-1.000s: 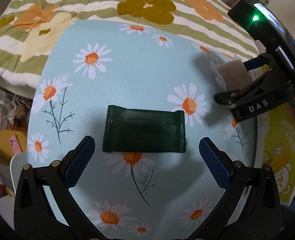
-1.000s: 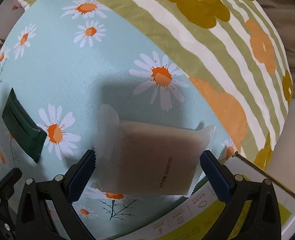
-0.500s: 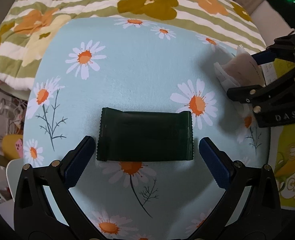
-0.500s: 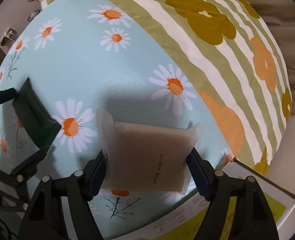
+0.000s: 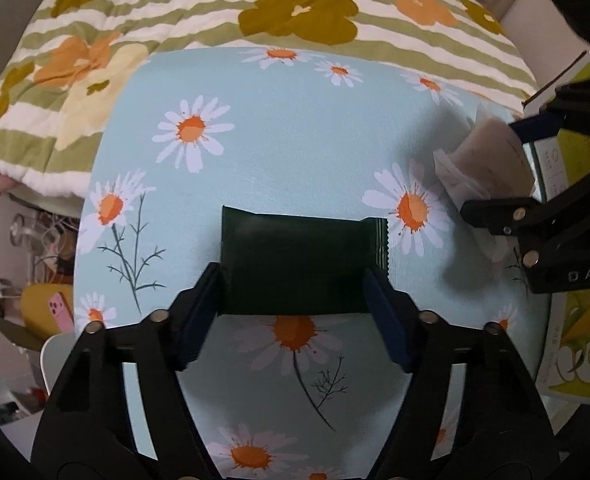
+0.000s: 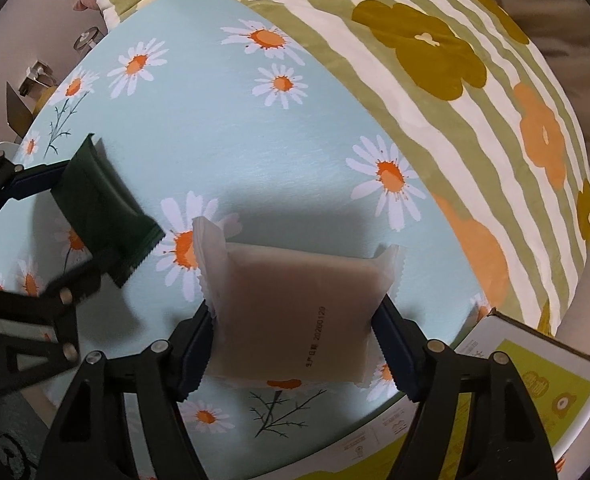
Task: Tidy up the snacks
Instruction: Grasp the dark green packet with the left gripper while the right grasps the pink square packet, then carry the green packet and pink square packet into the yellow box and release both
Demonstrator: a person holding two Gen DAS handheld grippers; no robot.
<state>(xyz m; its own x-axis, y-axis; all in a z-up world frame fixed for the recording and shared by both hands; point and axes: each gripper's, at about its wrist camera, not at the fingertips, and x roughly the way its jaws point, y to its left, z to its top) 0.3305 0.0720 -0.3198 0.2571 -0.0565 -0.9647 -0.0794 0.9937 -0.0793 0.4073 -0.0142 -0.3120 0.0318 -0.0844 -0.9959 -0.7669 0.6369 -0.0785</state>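
A dark green snack packet (image 5: 295, 256) lies flat on the light-blue daisy tabletop (image 5: 295, 140). My left gripper (image 5: 293, 276) points down over it and its jaws are closing, the blue pads touching both short ends and bending the right crimp. A pale beige packet (image 6: 295, 300) with white crimped ends sits between the pads of my right gripper (image 6: 293, 312), which is shut on it just above the table. The left wrist view shows that beige packet (image 5: 487, 160) at the right edge, and the right wrist view shows the green packet (image 6: 103, 204) at the left.
A green-and-white striped quilt (image 5: 295, 12) with big flowers lies beyond the table's far edge. A yellow-green printed box (image 6: 535, 392) stands at the table's right corner. Below the left edge are clutter and a pink phone (image 5: 61, 312).
Both grippers went from wide open to closed onto their packets, the right one first, then the left. The right gripper has raised the beige packet slightly.
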